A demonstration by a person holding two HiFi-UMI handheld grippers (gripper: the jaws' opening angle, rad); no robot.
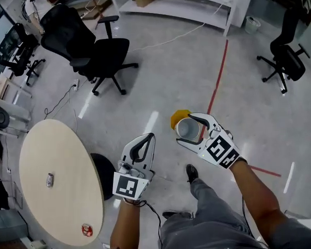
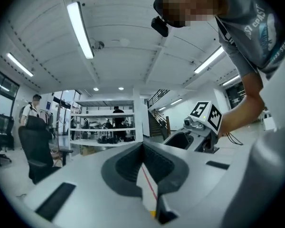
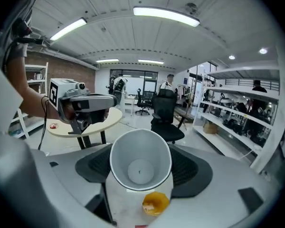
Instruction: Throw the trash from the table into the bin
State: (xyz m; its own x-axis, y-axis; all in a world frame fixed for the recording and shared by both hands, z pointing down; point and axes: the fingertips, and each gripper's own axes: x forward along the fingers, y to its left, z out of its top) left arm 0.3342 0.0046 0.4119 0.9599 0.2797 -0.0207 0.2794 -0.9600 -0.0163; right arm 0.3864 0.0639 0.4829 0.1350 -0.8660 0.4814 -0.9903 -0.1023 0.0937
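Beneath white cup (image 1: 187, 129), yellow bin (image 1: 177, 116) half hidden

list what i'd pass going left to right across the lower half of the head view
small grey item → red item, both lying on the round table → left gripper → white cup

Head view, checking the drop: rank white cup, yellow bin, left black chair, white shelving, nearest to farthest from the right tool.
1. white cup: in the right tool.
2. yellow bin: floor, just beyond.
3. black chair: upper left.
4. white shelving: top.
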